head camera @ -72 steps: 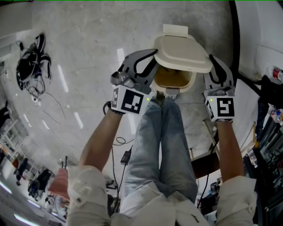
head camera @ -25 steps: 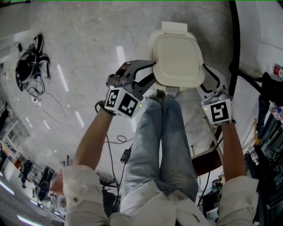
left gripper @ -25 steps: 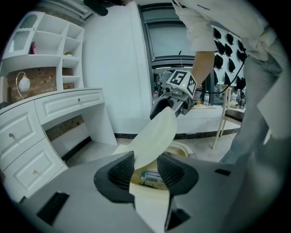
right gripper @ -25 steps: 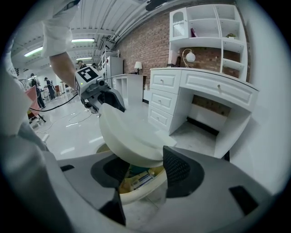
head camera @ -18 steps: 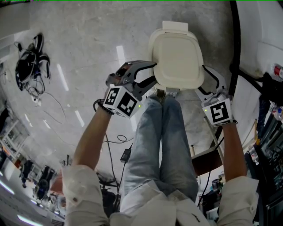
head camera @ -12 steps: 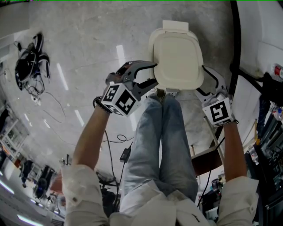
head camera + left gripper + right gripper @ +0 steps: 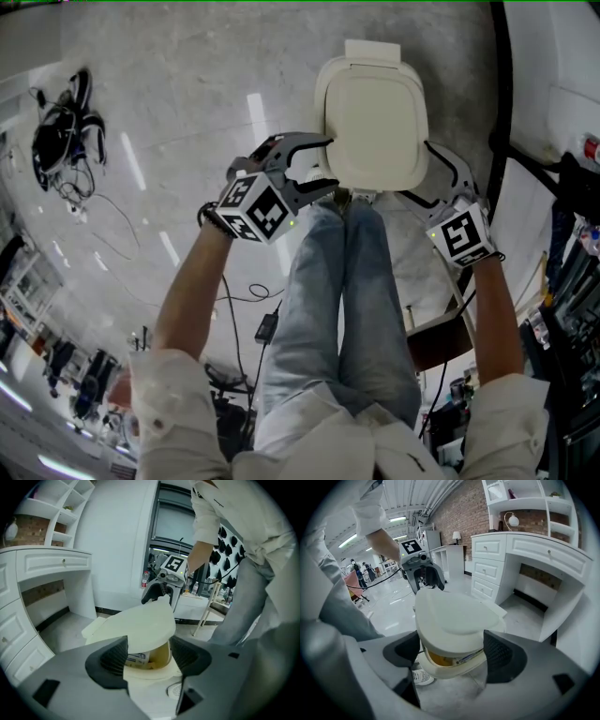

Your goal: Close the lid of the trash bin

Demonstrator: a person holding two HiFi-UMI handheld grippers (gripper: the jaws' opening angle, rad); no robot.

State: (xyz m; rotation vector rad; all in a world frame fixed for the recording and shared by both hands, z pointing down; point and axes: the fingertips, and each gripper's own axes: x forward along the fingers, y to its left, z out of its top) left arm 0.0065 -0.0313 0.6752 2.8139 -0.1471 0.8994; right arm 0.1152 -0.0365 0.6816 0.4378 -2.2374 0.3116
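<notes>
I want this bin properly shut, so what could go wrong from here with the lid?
1. The lid shows a gap above the trash bin, with some packaging at the rim; it might stay ajar.
2. The left claw and right claw have just been opening, with the lid's edge between each pair of pads but not gripped. Unsupported, it could drop hard or settle crooked.

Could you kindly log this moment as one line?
cream plastic bin lid: down, slight gap; left tool: jaws just opening, lid edge between, ungripped; right tool: same
</notes>
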